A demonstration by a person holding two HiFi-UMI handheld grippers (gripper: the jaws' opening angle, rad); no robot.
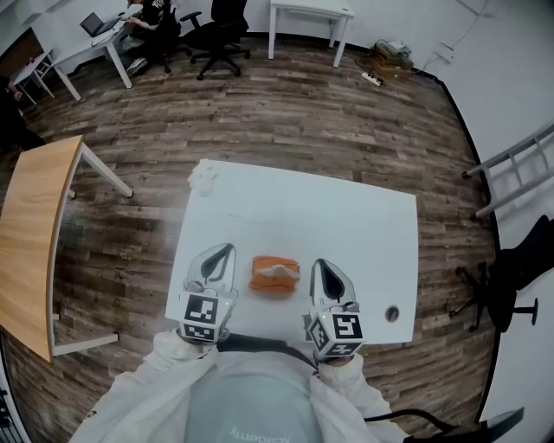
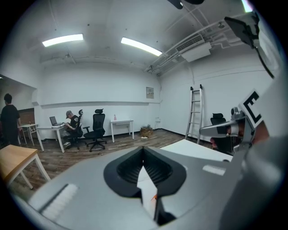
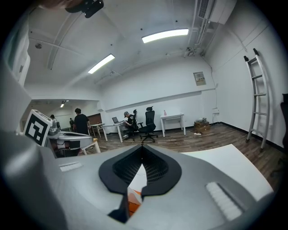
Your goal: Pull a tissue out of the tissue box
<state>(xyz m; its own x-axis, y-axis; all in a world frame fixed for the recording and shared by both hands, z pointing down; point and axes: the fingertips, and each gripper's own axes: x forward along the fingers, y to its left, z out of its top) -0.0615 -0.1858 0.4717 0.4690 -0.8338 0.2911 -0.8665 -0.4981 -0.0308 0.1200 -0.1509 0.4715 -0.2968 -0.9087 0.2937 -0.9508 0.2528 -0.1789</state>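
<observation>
Right now, the orange tissue box (image 1: 274,273) sits on the white table (image 1: 346,216), close to the near edge, with a bit of white tissue poking out of its top. The left gripper (image 1: 225,256) is just beside the box on one side and the right gripper (image 1: 319,268) on the other, and neither touches it. Both have their jaws closed tight with nothing in them. A crumpled tissue (image 1: 205,176) lies at the far left corner of the table. The floor (image 1: 286,112) is dark wood planks. A light wooden table (image 1: 35,234) stands to the left. A ladder (image 1: 519,160) stands by the white wall on the right. Far off, a person (image 1: 147,17) sits at a desk near black chairs (image 1: 216,35).
</observation>
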